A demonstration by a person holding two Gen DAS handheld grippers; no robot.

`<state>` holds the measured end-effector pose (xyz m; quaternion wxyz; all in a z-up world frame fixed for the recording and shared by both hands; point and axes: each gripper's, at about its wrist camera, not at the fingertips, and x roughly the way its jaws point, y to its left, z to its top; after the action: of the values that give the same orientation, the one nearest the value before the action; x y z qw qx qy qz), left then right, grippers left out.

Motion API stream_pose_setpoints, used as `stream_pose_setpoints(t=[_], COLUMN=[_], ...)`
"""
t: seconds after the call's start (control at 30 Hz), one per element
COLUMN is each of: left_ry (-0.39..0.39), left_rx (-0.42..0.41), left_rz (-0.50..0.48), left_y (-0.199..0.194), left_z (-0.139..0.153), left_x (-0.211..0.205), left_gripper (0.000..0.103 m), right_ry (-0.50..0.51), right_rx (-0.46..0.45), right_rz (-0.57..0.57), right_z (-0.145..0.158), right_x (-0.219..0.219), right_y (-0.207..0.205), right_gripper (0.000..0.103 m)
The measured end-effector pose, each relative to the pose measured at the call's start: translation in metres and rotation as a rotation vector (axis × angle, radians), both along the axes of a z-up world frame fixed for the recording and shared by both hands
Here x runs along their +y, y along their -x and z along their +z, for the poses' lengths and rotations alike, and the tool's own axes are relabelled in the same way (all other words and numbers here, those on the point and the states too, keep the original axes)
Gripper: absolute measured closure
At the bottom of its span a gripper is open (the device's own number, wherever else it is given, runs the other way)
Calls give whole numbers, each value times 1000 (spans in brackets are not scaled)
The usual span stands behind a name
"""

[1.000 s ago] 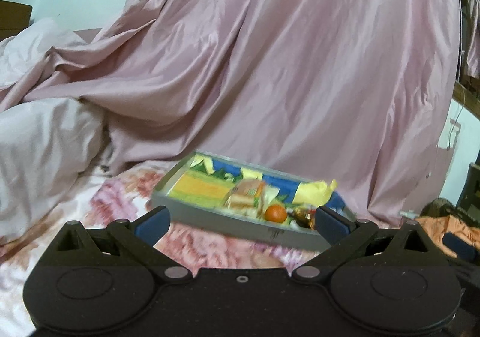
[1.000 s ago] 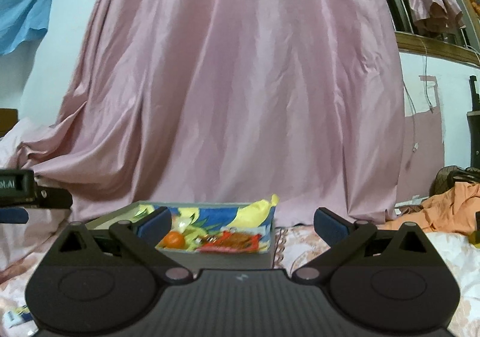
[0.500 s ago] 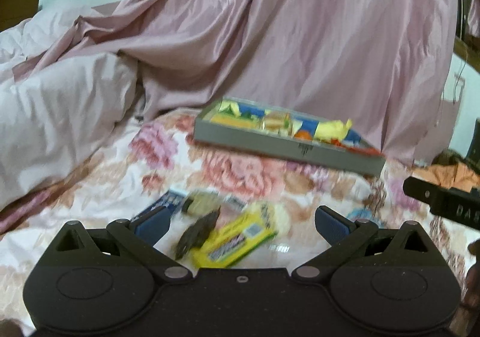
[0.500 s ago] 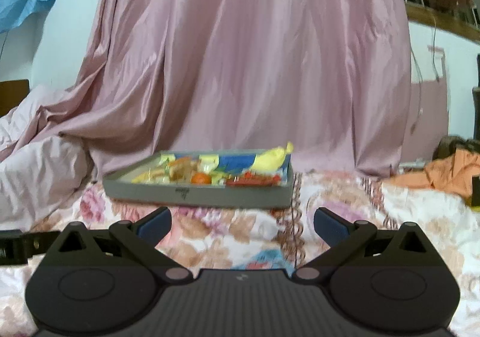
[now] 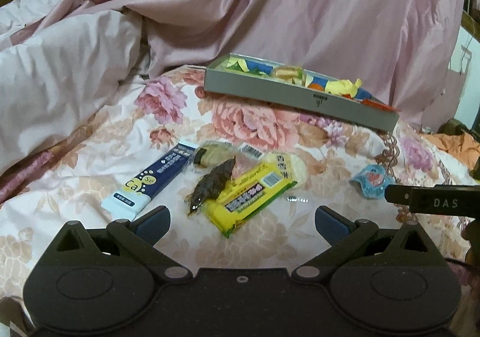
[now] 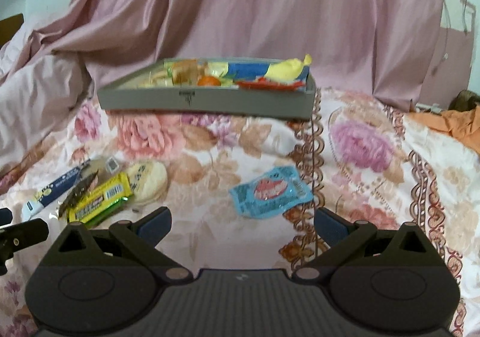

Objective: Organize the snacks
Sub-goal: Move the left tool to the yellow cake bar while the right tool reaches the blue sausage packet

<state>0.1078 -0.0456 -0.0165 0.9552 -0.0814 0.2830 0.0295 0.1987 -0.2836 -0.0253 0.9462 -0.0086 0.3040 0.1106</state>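
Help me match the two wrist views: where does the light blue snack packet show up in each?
Left wrist: light blue snack packet at far right, beside the right tool's black body.
Right wrist: the same packet near centre, just ahead of the open tool.
Shared landmark: the grey snack tray behind it on the floral bedspread.

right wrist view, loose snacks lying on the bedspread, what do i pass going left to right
blue and white Ca stick pack → dark brown wrapped snack → yellow bar → round pale cracker pack → light blue packet, lying apart from the rest.
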Motion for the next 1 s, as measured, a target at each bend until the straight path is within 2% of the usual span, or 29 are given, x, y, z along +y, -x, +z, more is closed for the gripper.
stream_pose_setpoints(t=[0.33, 0.53, 1.0], left_ry=[-22, -6, -13], left_rx=[44, 81, 129], left_rz=[-51, -72, -130], left_y=[-12, -25, -62], left_z=[-12, -19, -30], left_x=[-2, 1, 2], left_gripper=[1, 1, 1], right_ry=[53, 62, -9], right_rx=[69, 107, 178], right_rz=[51, 77, 85], right_z=[-7, -11, -16], right_x=[13, 19, 8], right_y=[-9, -14, -40], right_gripper=[0, 0, 0])
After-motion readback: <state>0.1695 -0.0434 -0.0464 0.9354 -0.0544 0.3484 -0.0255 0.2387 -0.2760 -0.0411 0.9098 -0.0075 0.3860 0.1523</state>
